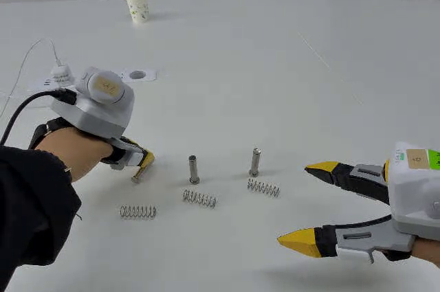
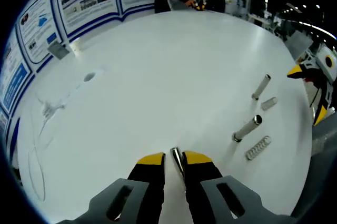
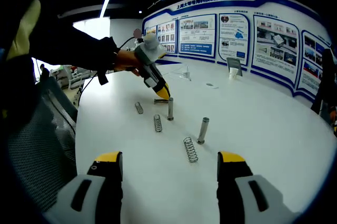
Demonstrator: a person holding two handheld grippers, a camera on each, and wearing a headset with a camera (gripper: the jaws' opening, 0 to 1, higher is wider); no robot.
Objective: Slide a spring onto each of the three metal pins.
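The left gripper (image 1: 143,161) is held low over the near-left part of the white table (image 1: 275,65), with its yellow-tipped jaws clamped on a metal pin (image 2: 176,159). In the head view that pin is seen tilted, with its lower end at or just above the table surface. Two further pins are stood upright on the table to its right, the middle pin (image 1: 193,170) and the right pin (image 1: 255,162), well apart from each other. Three springs are laid flat on the table, none of them on a pin. The left spring (image 1: 138,211) is found nearer the person than the gripped pin. The middle spring (image 1: 199,198) is laid just beside the middle pin's base, and the right spring (image 1: 263,187) just beside the right pin's base. The right gripper (image 1: 311,204) is held to the right of the right pin and spring, with its jaws spread wide and empty. A paper cup (image 1: 137,7) is stood upright at the far side of the table; what it holds cannot be told.
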